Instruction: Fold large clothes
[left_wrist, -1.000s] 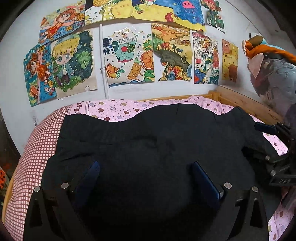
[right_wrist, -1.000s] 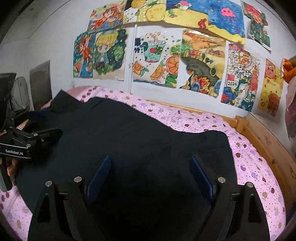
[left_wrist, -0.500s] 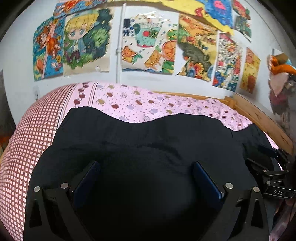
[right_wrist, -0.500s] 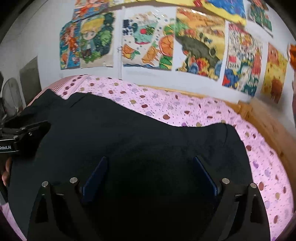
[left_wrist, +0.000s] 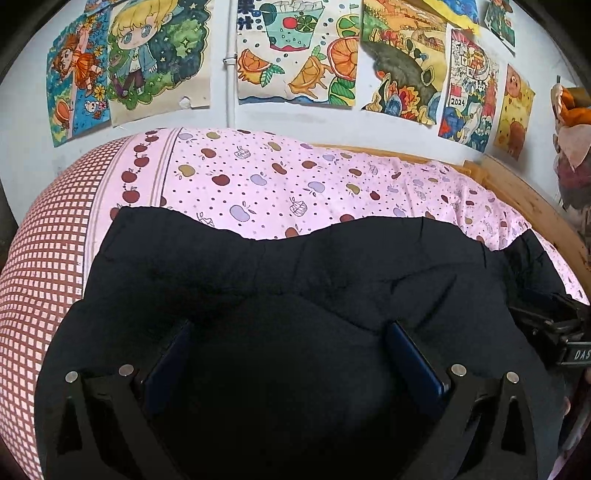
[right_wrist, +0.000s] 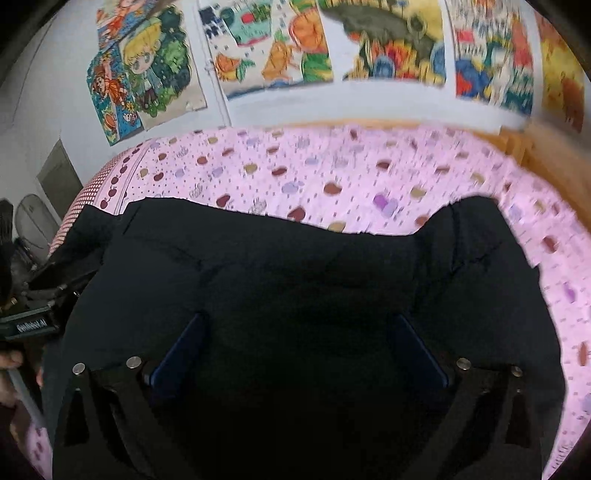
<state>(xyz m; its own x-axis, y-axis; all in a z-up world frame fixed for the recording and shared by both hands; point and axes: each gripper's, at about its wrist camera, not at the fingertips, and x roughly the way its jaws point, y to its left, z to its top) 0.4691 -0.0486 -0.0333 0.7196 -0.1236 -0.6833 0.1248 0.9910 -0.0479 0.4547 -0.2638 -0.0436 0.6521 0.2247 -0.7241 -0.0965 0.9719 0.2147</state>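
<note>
Both grippers, left gripper and right gripper, hang low over the black garment, jaws spread wide with nothing pinched. It's lying on the pink bed sheet, far edge wavy. Grab just one layer and the fold could slump crooked.

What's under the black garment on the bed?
The black garment lies on a pink apple-print sheet, which shows beyond its far edge. Whatever sits directly beneath the cloth is covered and cannot be seen.
</note>
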